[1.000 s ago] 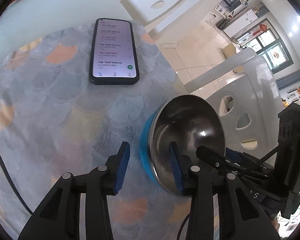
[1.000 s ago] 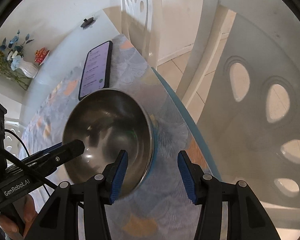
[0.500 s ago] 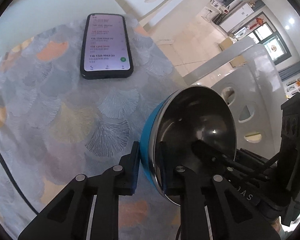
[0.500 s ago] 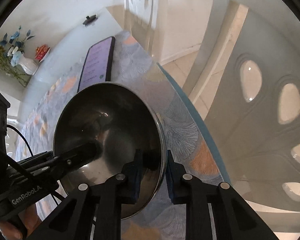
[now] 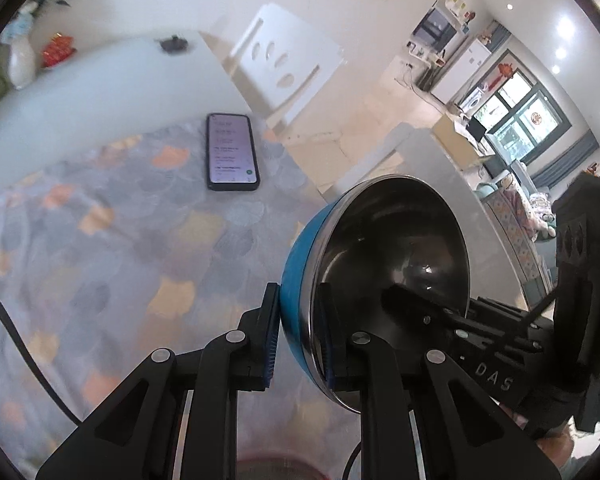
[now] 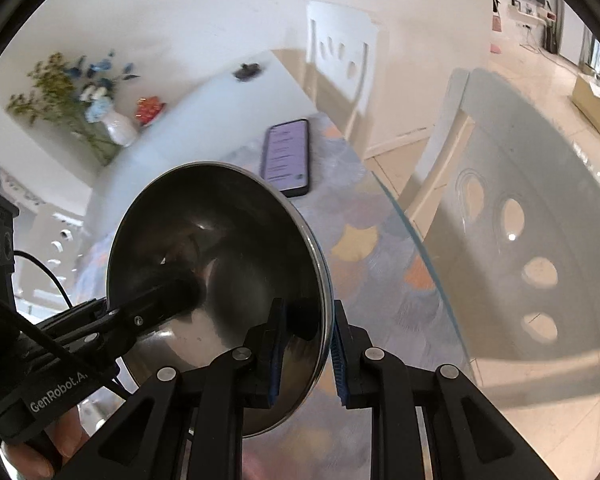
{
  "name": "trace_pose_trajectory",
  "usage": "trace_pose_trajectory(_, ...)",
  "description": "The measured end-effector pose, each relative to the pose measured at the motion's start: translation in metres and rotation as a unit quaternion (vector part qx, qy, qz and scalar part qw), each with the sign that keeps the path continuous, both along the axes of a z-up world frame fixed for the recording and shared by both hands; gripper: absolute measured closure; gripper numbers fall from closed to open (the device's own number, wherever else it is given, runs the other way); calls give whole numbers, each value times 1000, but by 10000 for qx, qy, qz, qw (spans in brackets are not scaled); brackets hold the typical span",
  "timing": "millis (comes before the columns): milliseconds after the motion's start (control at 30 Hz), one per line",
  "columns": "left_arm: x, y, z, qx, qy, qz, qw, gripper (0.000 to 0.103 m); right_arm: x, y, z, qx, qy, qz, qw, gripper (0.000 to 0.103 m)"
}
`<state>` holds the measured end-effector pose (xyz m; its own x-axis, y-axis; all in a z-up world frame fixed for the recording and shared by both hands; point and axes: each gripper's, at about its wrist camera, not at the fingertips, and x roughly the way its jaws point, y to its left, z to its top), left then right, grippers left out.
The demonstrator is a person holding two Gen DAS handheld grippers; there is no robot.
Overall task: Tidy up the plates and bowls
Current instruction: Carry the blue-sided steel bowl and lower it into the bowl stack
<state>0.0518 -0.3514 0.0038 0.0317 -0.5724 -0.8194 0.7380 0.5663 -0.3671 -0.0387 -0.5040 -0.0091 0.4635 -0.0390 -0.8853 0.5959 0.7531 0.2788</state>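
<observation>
Ahead of my fingers (image 5: 269,344) the patterned surface (image 5: 100,264) lies open up to the phone (image 5: 231,152). Right of my right-hand fingers (image 6: 342,364), a white chair back (image 6: 532,216) stands just beside the surface edge and blocks passage.

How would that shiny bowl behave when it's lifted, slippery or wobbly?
Probably slippery: the bowl has a polished metal inside. It may pivot, since each hand-held gripper, left and right, pinches only its thin rim. Likely stiff; it keeps its shape.
</observation>
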Motion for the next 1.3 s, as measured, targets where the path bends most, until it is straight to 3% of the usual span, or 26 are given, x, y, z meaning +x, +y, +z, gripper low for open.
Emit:
trace_pose_trajectory(100,-16,29,12,99,-277,-22,9996,88,-8,24,15,188,-27,54,9998,83)
trace_pose_trajectory(267,-30,77,12,179,-206,270,9993,88,-16,73,26,188,-2,363,9992,83)
trace_pose_trajectory(600,-54,144,-17,216,487,738,9958,88,-32,135,15,246,317,877,9953,82)
trace_pose_trajectory(800,-71,147,-37,497,528,667,9951,88,-44,149,-19,411,778,922,9918,82)
trace_pose_trajectory(933,-82,143,-53,780,400,689,9938,88,-56,146,-50,938,1007,719,9879,81)
trace_pose_trajectory(1000,-86,143,-59,849,421,692,9931,88,-60,147,-62,977,1115,711,9864,82)
trace_pose_trajectory(1300,-94,141,-69,1283,168,714,9890,85,-62,149,-71,855,1226,817,9854,82)
